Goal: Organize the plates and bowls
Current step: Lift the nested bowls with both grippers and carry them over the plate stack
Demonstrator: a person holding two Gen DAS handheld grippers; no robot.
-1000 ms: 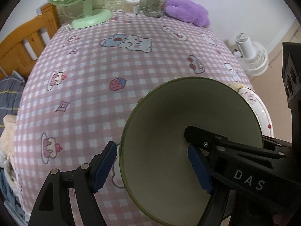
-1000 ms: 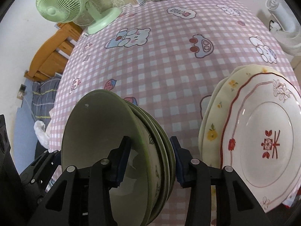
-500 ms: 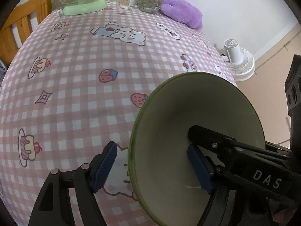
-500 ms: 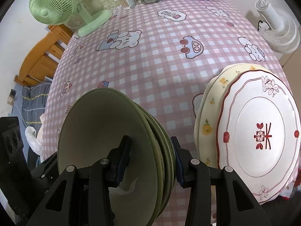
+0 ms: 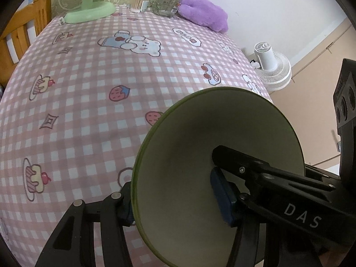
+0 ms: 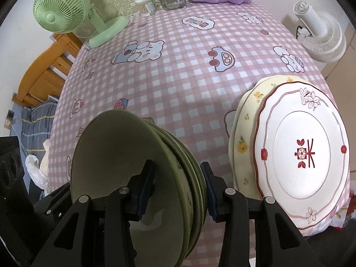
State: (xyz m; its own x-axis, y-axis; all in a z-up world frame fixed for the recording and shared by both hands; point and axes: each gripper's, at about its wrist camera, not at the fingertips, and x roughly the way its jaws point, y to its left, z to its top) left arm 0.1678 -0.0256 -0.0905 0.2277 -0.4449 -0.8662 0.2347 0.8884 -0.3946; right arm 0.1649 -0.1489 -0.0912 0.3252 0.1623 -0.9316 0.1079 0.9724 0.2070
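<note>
Since a second ago our left gripper [image 5: 175, 200] has narrowed around the green bowl [image 5: 200, 155]; its jaws are closing, bowl wall between them. Our right gripper [image 6: 178, 189], lower centre, clamps the nested green bowls [image 6: 155, 166] beside stacked plates [image 6: 300, 151]. "DAS" reads lower right on the right gripper's arm.

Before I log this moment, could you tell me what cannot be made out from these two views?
- Left wrist view: the left gripper's outer pad, hidden behind the green bowl's rim while the jaws close.
- Right wrist view: the count of nested bowls held by the right gripper; edges overlap.
- Right wrist view: the yellow plate, mostly covered by the white plate.
</note>
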